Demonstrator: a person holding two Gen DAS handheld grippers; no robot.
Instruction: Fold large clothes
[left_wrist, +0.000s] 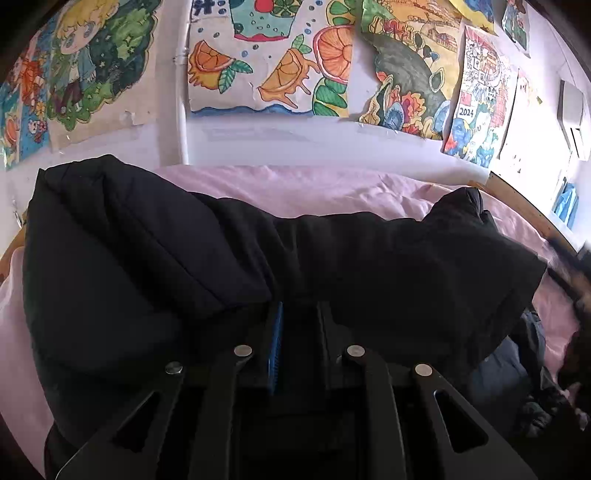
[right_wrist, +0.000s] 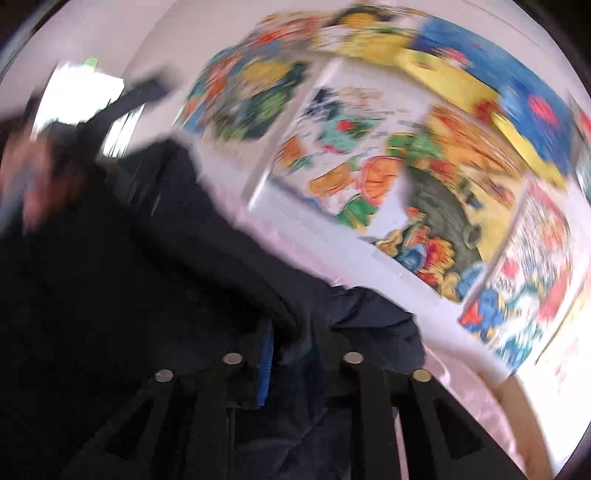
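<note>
Gripping a fold of the black padded jacket (left_wrist: 221, 258) between the narrowly parted jaws of the left gripper (left_wrist: 299, 332), a ribbed blue pad showing on the inner face of one finger. Bulging up just beyond those jaws in soft, quilted, matte rolls, one thick sleeve-like lobe spreading off to the left, a flatter flap reaching away to the right. Lying under it and past it, a smooth, faintly creased pink bedsheet (left_wrist: 332, 188), edged on the far right by a curved wooden bed frame (left_wrist: 532, 206). Hanging on the pale wall beyond, at least six bright hand-coloured drawings (left_wrist: 269, 62) on curling paper.

Straddling dark jacket cloth (right_wrist: 184, 258) with the right gripper (right_wrist: 303, 350) as well, jaws slightly apart, fabric filling the gap; too blurred to tell whether squeezing or merely enclosing it. Showing stitched quilting directly below those jaws. Smearing past to the upper left, the other gripper's black frame (right_wrist: 122, 103).
</note>
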